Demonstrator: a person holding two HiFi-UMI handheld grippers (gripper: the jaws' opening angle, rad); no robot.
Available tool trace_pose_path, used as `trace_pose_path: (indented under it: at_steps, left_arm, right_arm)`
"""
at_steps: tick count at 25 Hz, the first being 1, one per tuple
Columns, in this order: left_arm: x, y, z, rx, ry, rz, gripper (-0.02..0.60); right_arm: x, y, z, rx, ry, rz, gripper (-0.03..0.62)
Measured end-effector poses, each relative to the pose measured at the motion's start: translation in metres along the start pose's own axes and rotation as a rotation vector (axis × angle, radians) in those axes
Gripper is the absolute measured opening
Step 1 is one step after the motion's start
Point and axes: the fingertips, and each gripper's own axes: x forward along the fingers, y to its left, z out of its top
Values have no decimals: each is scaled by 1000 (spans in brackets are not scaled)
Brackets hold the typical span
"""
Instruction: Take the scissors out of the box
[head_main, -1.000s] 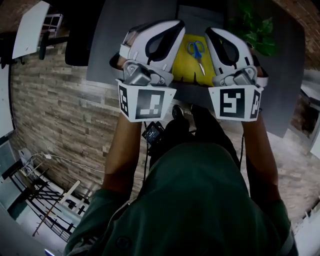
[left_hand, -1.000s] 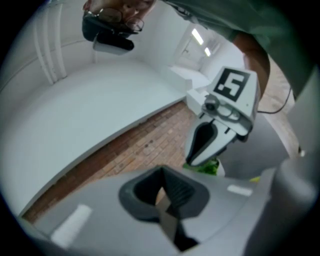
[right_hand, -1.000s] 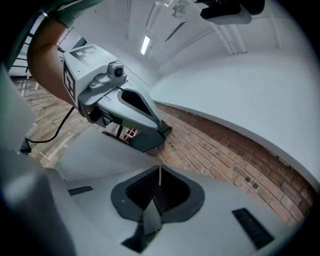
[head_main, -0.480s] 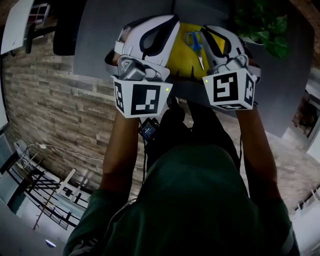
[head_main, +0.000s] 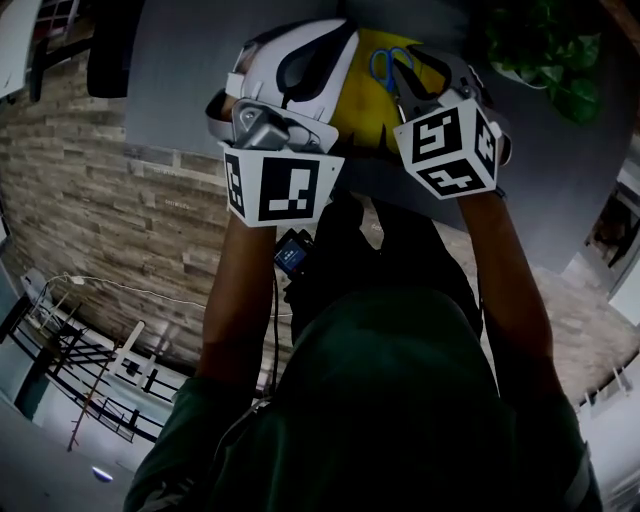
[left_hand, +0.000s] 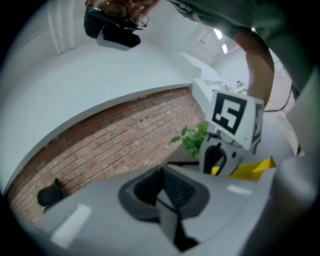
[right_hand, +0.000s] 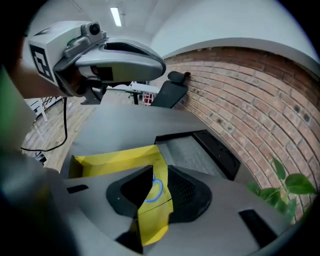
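Observation:
An open yellow box (head_main: 358, 88) lies on the grey table (head_main: 185, 85), with blue-handled scissors (head_main: 384, 66) inside it. My left gripper (head_main: 332, 38) hovers at the box's left side, open and holding nothing. My right gripper (head_main: 408, 62) is tilted over the box's right part, just beside the scissors. In the right gripper view, a blue handle loop of the scissors (right_hand: 157, 190) and the yellow box floor (right_hand: 114, 157) show through the gap of the open right gripper (right_hand: 155, 196). The left gripper (left_hand: 166, 201) looks past the box corner (left_hand: 251, 170) at bare table.
A dark shallow tray (right_hand: 200, 147) sits on the table right behind the box. A potted plant (head_main: 550, 50) stands at the right rear. A black office chair (right_hand: 170, 90) is at the table's far left end. A brick wall runs along the table.
Both grippers have moved forward over the table. The right one has tilted and shifted left over the box, closer to the scissors.

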Motion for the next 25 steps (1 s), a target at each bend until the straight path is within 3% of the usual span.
trace_pose_path:
  at_steps: [9, 25]
  left_arm:
    - [4, -9, -27, -38, 24, -14, 2]
    - [-1, -12, -36, -61, 34, -8, 2]
  right_arm:
    - [36, 28, -17, 53, 128, 114, 98]
    - [63, 31, -40, 246, 234, 198, 98]
